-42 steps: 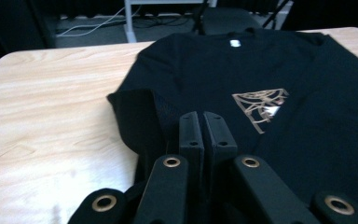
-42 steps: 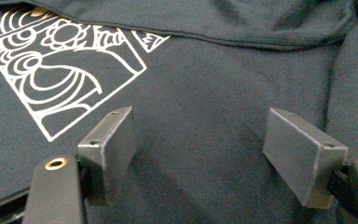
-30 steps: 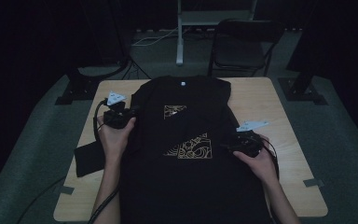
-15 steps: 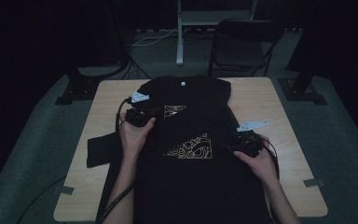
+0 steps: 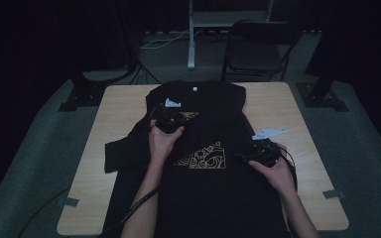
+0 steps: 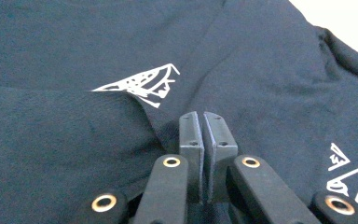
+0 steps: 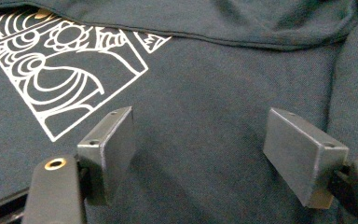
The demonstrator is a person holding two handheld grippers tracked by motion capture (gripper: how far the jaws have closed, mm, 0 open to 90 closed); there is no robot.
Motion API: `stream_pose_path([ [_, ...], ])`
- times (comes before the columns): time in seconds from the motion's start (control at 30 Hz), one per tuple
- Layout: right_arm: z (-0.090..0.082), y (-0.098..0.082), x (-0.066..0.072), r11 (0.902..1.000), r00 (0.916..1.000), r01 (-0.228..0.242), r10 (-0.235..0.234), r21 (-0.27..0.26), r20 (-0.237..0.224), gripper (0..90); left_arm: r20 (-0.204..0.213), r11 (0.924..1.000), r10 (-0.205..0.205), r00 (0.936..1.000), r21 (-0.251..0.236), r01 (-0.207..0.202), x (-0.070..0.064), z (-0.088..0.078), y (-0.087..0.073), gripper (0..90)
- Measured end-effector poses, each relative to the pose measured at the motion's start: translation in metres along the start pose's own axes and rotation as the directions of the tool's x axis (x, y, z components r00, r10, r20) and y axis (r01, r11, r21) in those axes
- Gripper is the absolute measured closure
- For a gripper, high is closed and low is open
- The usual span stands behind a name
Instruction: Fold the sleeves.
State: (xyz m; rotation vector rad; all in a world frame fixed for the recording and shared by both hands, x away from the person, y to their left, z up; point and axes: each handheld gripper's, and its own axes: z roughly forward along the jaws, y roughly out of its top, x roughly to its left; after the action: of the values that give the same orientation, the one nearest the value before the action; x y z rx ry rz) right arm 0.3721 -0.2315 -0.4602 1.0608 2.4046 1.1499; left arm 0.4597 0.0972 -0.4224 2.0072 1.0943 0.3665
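A black T-shirt [image 5: 213, 198] with a gold square print [image 5: 201, 159] lies flat on a light wooden table [image 5: 292, 106]. My left gripper [image 5: 171, 120] is over the chest of the shirt and is shut on a fold of its left side [image 6: 98, 140], which it has pulled over the front. In the left gripper view the jaws [image 6: 201, 114] are pressed together at the fold's edge, beside a small white print [image 6: 142, 84]. My right gripper [image 5: 258, 152] rests at the shirt's right edge, open [image 7: 214, 126], with flat fabric beneath and the print [image 7: 56, 70] to its left.
The shirt's left sleeve [image 5: 116, 156] sticks out over bare table on the left. A folding chair [image 5: 258, 44] and a white stand [image 5: 192, 34] are behind the table's far edge. Tape tabs mark the near corners [image 5: 333, 194].
My left gripper has moved right and inward from the shirt's left edge to its chest, dragging the fabric fold with it. The right gripper has stayed in place.
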Motion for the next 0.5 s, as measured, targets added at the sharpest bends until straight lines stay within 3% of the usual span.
stream_pose_path([
  [0.3, 0.000, 0.000, 0.001, 1.0000, 1.0000, 0.002, -0.002, 0.002, 0.005, 23.9, 0.004, 0.9980, -0.048, 0.9989, 0.042, 0.047, 0.002, 0.025, -0.003, 87.5],
  [0.47, 0.000, 0.000, 0.001, 1.0000, 1.0000, 0.004, -0.004, 0.002, 0.006, 23.9, 0.018, 0.9974, -0.064, 0.9978, 0.034, 0.064, 0.001, 0.029, -0.007, 80.0],
  [0.5, 0.000, 0.000, 0.001, 1.0000, 1.0000, 0.003, -0.003, 0.002, 0.006, 23.9, 0.022, 0.9974, -0.065, 0.9977, 0.034, 0.064, 0.000, 0.029, -0.007, 73.0],
])
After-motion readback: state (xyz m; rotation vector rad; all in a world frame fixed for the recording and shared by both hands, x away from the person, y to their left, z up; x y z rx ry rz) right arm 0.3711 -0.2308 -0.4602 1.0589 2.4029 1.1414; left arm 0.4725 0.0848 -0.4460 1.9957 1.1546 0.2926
